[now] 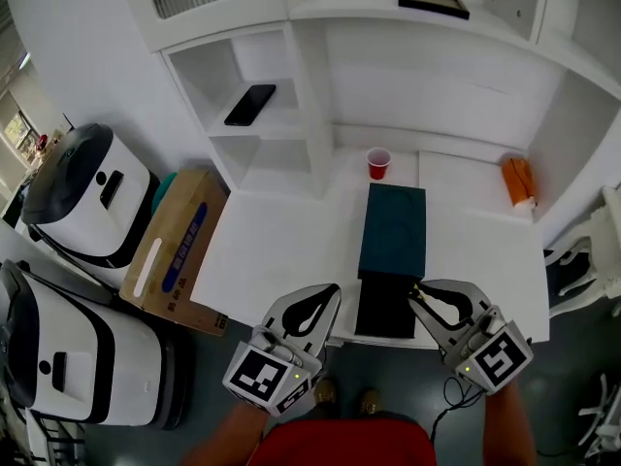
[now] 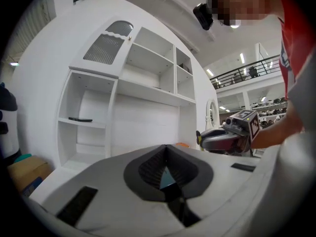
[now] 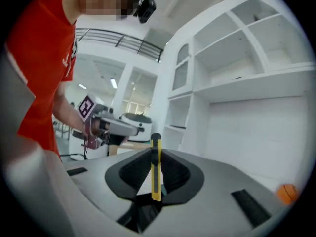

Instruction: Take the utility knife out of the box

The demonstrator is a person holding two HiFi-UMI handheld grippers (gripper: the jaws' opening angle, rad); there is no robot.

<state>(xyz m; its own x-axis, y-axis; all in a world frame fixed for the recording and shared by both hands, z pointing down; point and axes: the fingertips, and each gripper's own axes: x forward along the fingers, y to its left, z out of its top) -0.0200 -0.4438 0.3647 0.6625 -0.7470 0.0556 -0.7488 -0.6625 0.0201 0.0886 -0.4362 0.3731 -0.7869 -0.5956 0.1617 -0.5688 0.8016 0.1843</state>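
I see a yellow plastic knife (image 3: 156,168), a matt dark box (image 1: 393,229), a smooth white worktop (image 1: 281,252) and a cardboard carton (image 1: 167,260).

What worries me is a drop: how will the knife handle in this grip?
Probably stiff and light: the knife is a slim, straight yellow bar. It may pivot or slip, since the right gripper pinches only its narrow sides, with one end standing clear of the pads. Its smooth-looking shell likely adds to that.

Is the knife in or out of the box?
Out: the right gripper holds the knife in its jaws, clear of the box.
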